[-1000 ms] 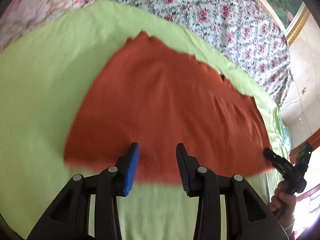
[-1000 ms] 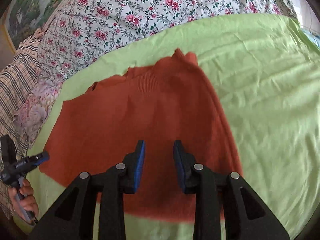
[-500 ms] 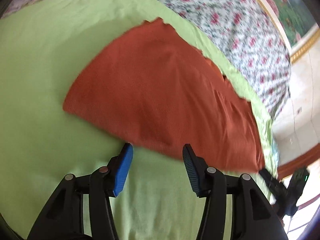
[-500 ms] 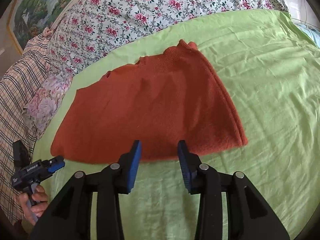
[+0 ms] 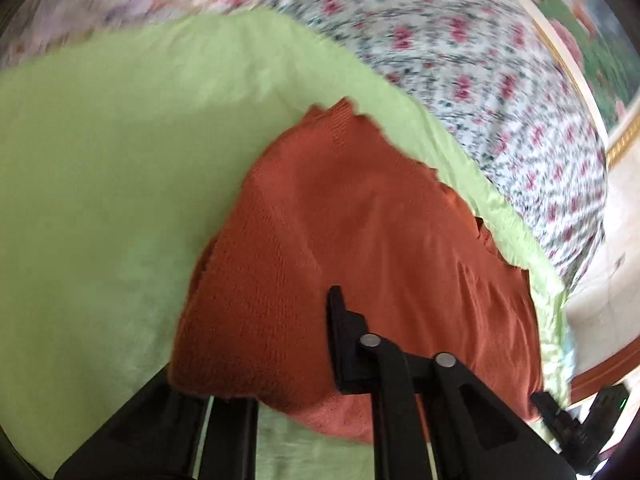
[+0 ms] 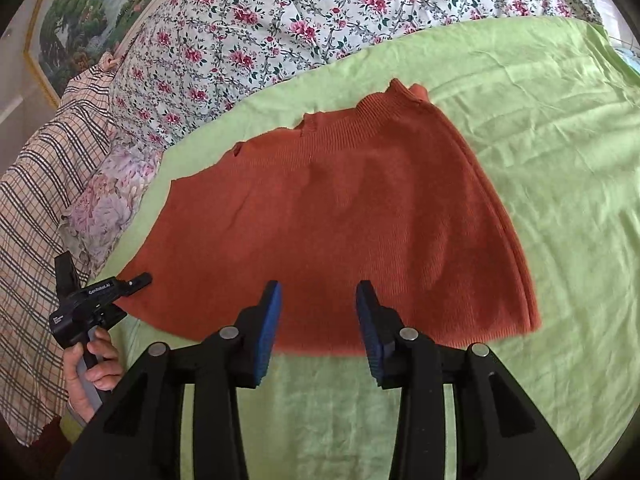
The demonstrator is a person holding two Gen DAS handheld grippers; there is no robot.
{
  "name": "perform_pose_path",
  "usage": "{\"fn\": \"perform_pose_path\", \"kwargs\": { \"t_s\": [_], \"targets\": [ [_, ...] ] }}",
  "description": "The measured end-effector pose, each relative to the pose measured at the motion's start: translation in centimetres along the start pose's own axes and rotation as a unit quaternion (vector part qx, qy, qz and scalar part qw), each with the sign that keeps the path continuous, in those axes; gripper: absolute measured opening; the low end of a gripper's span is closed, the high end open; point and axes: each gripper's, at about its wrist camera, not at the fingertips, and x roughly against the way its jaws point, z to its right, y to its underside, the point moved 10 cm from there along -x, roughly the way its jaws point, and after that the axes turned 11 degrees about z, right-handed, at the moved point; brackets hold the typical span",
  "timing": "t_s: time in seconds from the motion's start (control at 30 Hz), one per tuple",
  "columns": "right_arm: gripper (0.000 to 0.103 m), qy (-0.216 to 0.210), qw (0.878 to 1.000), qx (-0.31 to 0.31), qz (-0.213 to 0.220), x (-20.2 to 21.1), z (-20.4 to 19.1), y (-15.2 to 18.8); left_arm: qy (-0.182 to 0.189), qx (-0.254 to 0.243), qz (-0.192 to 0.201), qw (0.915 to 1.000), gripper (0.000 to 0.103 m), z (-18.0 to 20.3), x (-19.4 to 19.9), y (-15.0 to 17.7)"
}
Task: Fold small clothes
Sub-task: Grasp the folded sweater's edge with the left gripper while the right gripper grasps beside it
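Rust-orange knit garment (image 6: 336, 232) lies spread on the lime-green sheet (image 6: 560, 152) of the bed, its ribbed edge toward the floral quilt (image 6: 280, 20). At its left end the left gripper (image 5: 296, 344) has the near corner lifted and draped between its jaws, one finger hidden under the cloth, so I cannot tell whether they pinch it. The right gripper (image 6: 318, 320) hovers at the near edge, jaws spread and holding nothing.
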Motion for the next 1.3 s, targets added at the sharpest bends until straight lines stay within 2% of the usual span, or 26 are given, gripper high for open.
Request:
{"fn": "perform_pose_path", "kwargs": {
  "t_s": [0.1,0.2,0.27,0.37,0.4,0.5,0.53,0.57,0.6,0.67,0.83,0.87,0.9,0.93,0.97,1.03,1.07,1.13,1.17,1.27,1.3],
  "targets": [
    [0.040,-0.012,1.000,-0.013,-0.001,-1.0,0.7,-1.8,0.026,-0.074,0.029,0.9965,0.009,5.2,1.8,-0.6],
    [0.040,-0.024,1.000,-0.018,-0.006,-1.5,1.0,-2.8,0.064,-0.127,0.033,0.9892,0.008,10.3,2.6,0.2],
    [0.040,-0.049,0.998,-0.043,-0.020,-2.0,1.3,-3.5,0.091,-0.169,0.025,0.9811,0.008,13.8,2.6,2.0],
    [0.040,-0.089,0.991,-0.089,-0.056,-4.1,1.6,-4.7,0.099,-0.232,0.004,0.9677,0.008,17.5,0.9,5.8],
    [0.041,-0.089,0.991,-0.089,-0.056,-4.1,1.6,-4.7,0.100,-0.244,-0.003,0.9647,0.008,18.0,0.4,6.9],
    [0.054,-0.110,0.985,-0.105,-0.082,-6.0,1.1,-5.0,0.097,-0.280,-0.034,0.9546,0.007,19.1,-1.9,10.5],
    [0.059,-0.118,0.983,-0.108,-0.090,-6.7,0.7,-5.0,0.090,-0.291,-0.032,0.9519,0.007,19.1,-2.1,11.2],
    [0.060,-0.129,0.980,-0.107,-0.107,-8.4,-0.2,-4.9,0.087,-0.302,-0.027,0.9491,0.007,19.2,-2.2,11.5],
    [0.060,-0.129,0.980,-0.107,-0.107,-8.4,-0.2,-4.9,0.085,-0.307,-0.024,0.9476,0.007,19.2,-2.2,11.7],
    [0.061,-0.138,0.977,-0.095,-0.135,-11.7,-2.3,-4.7,0.085,-0.309,-0.021,0.9469,0.008,19.2,-2.0,11.6],
    [0.061,-0.149,0.972,-0.078,-0.161,-16.6,-5.6,-4.5,0.088,-0.307,-0.023,0.9473,0.008,19.1,-1.8,11.2],
    [0.056,-0.145,0.973,-0.069,-0.164,-17.4,-6.1,-4.4,0.088,-0.309,-0.022,0.9468,0.008,19.1,-1.7,11.2],
    [0.046,-0.141,0.974,-0.061,-0.165,-17.8,-6.4,-4.4,0.088,-0.311,-0.020,0.9462,0.008,19.2,-1.5,11.0],
    [0.020,-0.135,0.976,-0.050,-0.165,-18.0,-6.6,-4.6,0.089,-0.311,-0.019,0.9460,0.008,19.7,-1.5,10.7],
    [0.016,-0.135,0.976,-0.050,-0.165,-18.0,-6.6,-4.6,0.091,-0.311,-0.018,0.9458,0.008,20.0,-1.0,10.7],
    [0.015,-0.149,0.976,-0.046,-0.153,-17.1,-7.2,-5.7,0.109,-0.309,-0.014,0.9446,0.008,21.2,0.2,10.3],
    [0.014,-0.167,0.977,-0.037,-0.126,-14.9,-7.1,-7.7,0.122,-0.307,-0.012,0.9438,0.008,22.0,0.7,10.2],
    [0.014,-0.171,0.978,-0.030,-0.114,-13.8,-7.0,-8.6,0.154,-0.302,-0.012,0.9409,0.008,24.4,1.7,10.2],
    [0.014,-0.168,0.982,-0.011,-0.087,-11.4,-6.0,-10.7,0.168,-0.303,-0.016,0.9379,0.008,26.0,1.8,10.6],
    [0.014,-0.149,0.986,0.008,-0.069,-9.8,-4.3,-12.1,0.194,-0.305,-0.037,0.9318,0.008,29.4,1.1,12.7],
    [0.014,-0.127,0.990,0.020,-0.063,-9.1,-2.8,-12.6,0.202,-0.306,-0.045,0.9293,0.008,30.4,0.5,13.7]
  ]
}}
